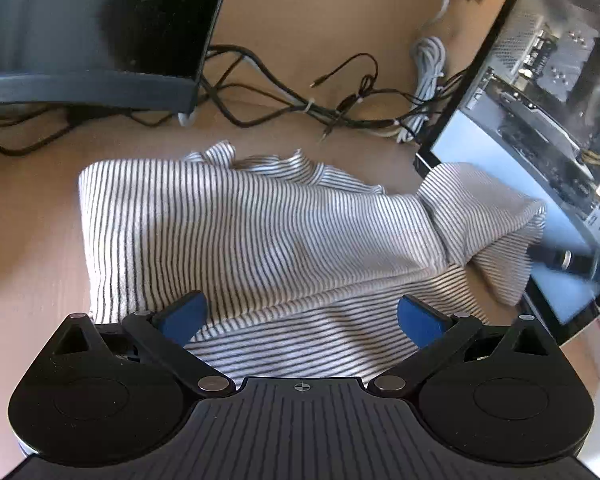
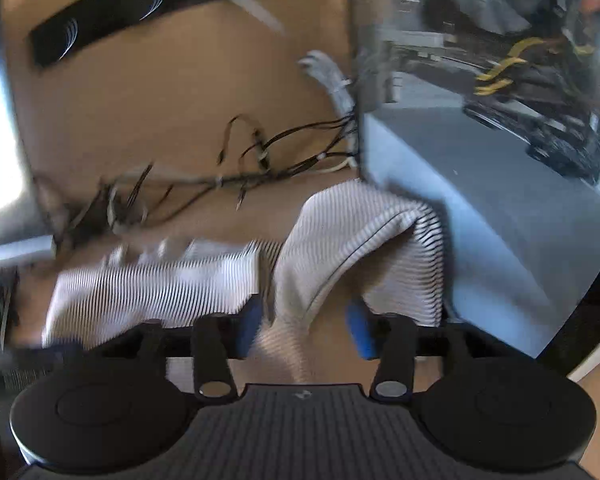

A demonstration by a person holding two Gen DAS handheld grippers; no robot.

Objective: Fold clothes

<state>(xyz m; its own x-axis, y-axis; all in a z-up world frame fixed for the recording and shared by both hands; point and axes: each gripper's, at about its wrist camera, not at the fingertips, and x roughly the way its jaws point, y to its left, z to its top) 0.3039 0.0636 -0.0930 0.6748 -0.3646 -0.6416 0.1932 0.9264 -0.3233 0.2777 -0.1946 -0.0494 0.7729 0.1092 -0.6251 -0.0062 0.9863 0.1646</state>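
A white shirt with thin dark stripes point(image 1: 240, 232) lies partly folded on the brown desk point(image 1: 28, 248). My left gripper point(image 1: 300, 316) hovers over its near edge, open, with the blue pads wide apart and nothing between them. The shirt's right sleeve point(image 1: 480, 208) is lifted off the desk toward the right. In the right wrist view that sleeve point(image 2: 360, 224) drapes up and over my right gripper point(image 2: 306, 324), whose blue pads are drawn in on the fabric. The right gripper's dark tip point(image 1: 564, 260) shows under the raised sleeve. The right wrist view is blurred.
A dark monitor base point(image 1: 92, 40) stands at the back left. Tangled black cables point(image 1: 300, 104) and a coiled white cable point(image 1: 428, 64) lie behind the shirt. An open computer case point(image 1: 540, 80) stands close on the right, touching the lifted sleeve.
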